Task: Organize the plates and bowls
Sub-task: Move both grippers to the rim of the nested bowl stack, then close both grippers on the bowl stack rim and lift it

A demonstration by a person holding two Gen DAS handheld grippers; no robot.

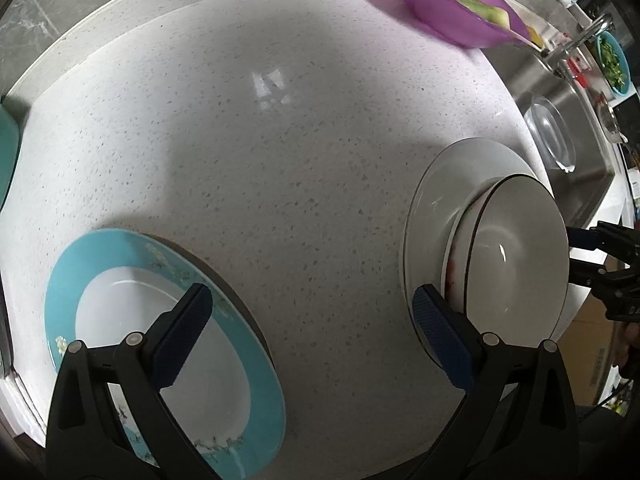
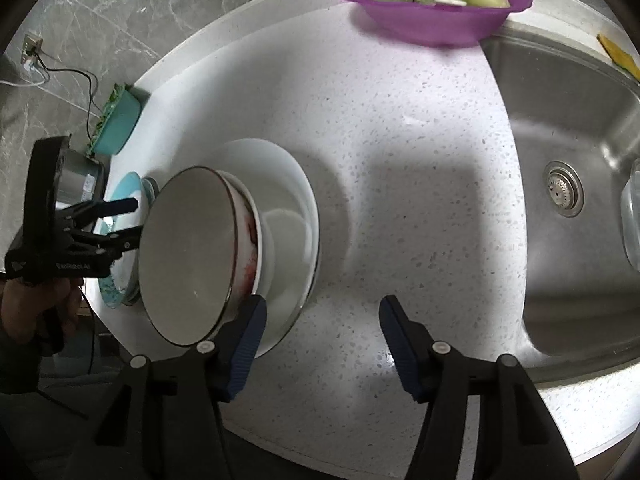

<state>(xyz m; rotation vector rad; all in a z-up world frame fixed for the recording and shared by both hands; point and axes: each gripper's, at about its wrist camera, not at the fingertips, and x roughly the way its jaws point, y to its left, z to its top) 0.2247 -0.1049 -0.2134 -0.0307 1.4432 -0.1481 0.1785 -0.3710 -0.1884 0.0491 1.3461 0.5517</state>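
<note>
Altogether, two stacks sit on the speckled white counter (image 1: 260,160). One is a white plate (image 1: 444,184) carrying two nested bowls, a red-stained bowl (image 2: 250,236) under a dark-rimmed bowl (image 1: 516,248); it lies near the counter's front edge, not far from the steel sink (image 2: 568,168). The other is a single blue-rimmed plate (image 1: 64,280), also near the front edge. A purple bowl (image 2: 428,8) of green peelings stands at the back by the sink corner. Between the stacks the counter is bare and wide. The left gripper (image 1: 308,320) hovers spread wide, empty, straddling that gap. The right gripper (image 2: 324,336) is likewise wide and empty, just beside the white plate.
</note>
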